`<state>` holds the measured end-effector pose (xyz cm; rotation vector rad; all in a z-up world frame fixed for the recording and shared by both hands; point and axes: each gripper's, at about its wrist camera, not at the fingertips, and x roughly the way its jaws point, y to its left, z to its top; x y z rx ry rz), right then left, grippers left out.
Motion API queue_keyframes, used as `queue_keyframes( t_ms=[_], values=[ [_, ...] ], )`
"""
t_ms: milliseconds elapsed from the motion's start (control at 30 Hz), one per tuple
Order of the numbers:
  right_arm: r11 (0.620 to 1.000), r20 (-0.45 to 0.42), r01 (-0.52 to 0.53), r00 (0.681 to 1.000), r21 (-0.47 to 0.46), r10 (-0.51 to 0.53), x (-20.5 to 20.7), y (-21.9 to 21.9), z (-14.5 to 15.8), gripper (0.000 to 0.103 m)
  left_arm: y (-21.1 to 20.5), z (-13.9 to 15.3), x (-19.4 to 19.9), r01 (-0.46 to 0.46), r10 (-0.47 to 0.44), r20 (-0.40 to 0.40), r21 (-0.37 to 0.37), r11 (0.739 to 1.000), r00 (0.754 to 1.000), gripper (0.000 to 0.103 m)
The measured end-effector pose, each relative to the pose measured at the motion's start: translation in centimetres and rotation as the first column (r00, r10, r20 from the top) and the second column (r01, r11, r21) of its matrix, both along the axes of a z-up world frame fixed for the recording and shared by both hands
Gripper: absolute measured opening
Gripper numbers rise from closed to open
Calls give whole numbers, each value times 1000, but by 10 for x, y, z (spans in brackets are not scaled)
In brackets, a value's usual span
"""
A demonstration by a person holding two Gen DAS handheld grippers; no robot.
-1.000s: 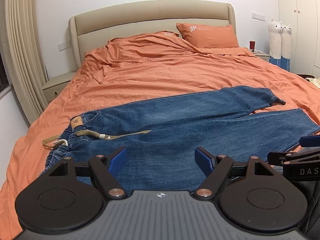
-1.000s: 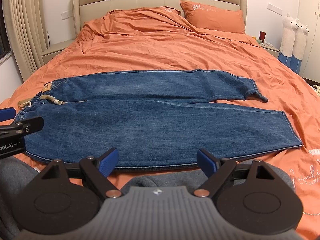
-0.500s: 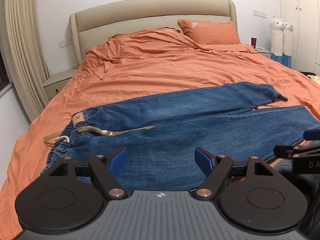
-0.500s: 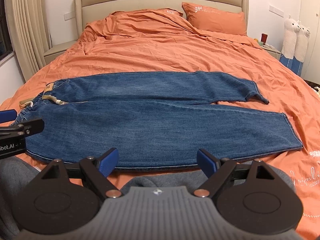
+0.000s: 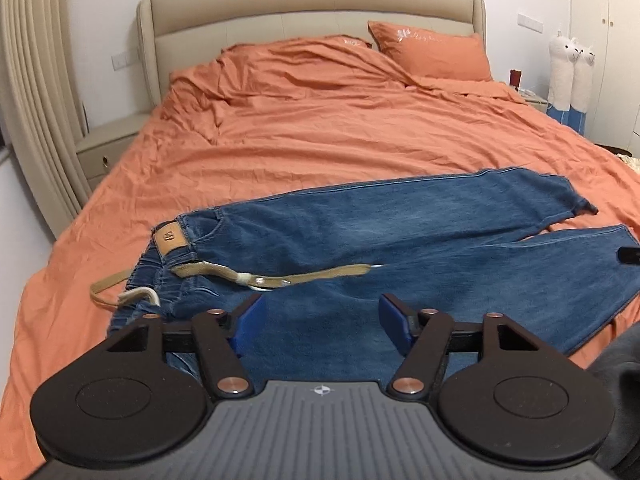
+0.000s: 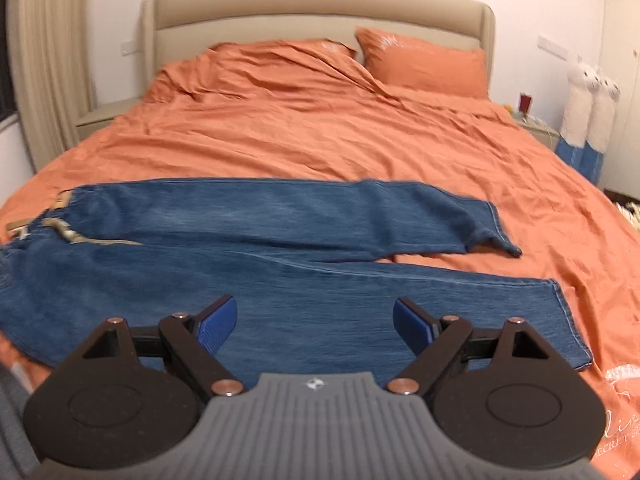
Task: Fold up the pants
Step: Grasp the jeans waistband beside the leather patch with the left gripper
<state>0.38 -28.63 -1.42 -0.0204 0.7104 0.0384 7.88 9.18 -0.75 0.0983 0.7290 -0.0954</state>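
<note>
Blue jeans (image 5: 400,236) lie flat across the orange bed, waistband to the left, two legs reaching right; they also show in the right wrist view (image 6: 260,248). A tan belt (image 5: 280,278) trails from the waistband over the denim. My left gripper (image 5: 320,320) is open and empty, above the near leg close to the waist. My right gripper (image 6: 314,322) is open and empty, above the near leg toward the cuff end (image 6: 560,320). A small dark tip of the right gripper (image 5: 629,255) shows at the right edge of the left wrist view.
The orange bedspread (image 5: 340,140) is rumpled toward the beige headboard (image 5: 312,12), with an orange pillow (image 5: 432,52). A nightstand (image 5: 108,144) and curtain stand left. Two white plush alpacas (image 5: 570,76) stand right. My grey clothing (image 5: 616,368) fills the lower corners.
Both grippers have moved forward over the jeans, and both stay open. The right gripper has slid mostly out of the left wrist view; the left gripper has left the right wrist view.
</note>
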Motion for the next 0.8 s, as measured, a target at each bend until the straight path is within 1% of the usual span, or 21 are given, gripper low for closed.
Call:
queue_keyframes(
  t_ms=[33, 100, 133, 200, 267, 300, 333, 400, 467, 500, 567, 667, 800],
  values=[
    [1000, -11, 9, 1000, 18, -9, 7, -6, -2, 82, 9, -2, 9, -2, 2, -11, 9, 1000, 1000, 63],
    [999, -32, 21, 999, 44, -19, 25, -15, -6, 82, 31, -5, 27, -23, 24, -27, 30, 999, 999, 62],
    [998, -36, 33, 999, 49, -31, 32, -20, -8, 81, 44, -6, 38, -36, 37, -41, 24, 999, 998, 60],
    [997, -43, 54, 998, 48, -52, 47, -29, -14, 80, 72, -8, 58, -59, 58, -73, -16, 998, 996, 60],
    [997, -53, 72, 996, 29, -70, 63, -38, -19, 73, 99, -12, 76, -74, 69, -87, -58, 996, 994, 60],
    [997, -60, 79, 995, 19, -78, 70, -42, -22, 72, 111, -15, 86, -85, 78, -109, -63, 994, 991, 60],
    [996, -67, 85, 994, 8, -84, 78, -46, -25, 72, 121, -20, 96, -113, 104, -139, -56, 992, 985, 60],
    [995, -83, 96, 992, -10, -96, 93, -53, -31, 72, 139, -32, 114, -120, 109, -187, -53, 991, 976, 60],
    [993, -99, 113, 988, -31, -116, 107, -59, -37, 72, 159, -48, 131, -131, 103, -240, -103, 986, 965, 60],
    [992, -107, 123, 986, -39, -126, 114, -62, -40, 72, 169, -57, 138, -144, 101, -266, -149, 978, 959, 60],
    [990, -121, 132, 983, -44, -137, 124, -65, -46, 72, 189, -75, 151, -177, 97, -312, -239, 955, 945, 60],
    [989, -136, 126, 981, -72, -135, 138, -62, -55, 72, 213, -98, 164, -224, 103, -358, -313, 923, 928, 60],
    [983, -140, 110, 982, -144, -130, 152, -54, -66, 72, 239, -122, 173, -250, 77, -386, -420, 872, 919, 60]
  ],
)
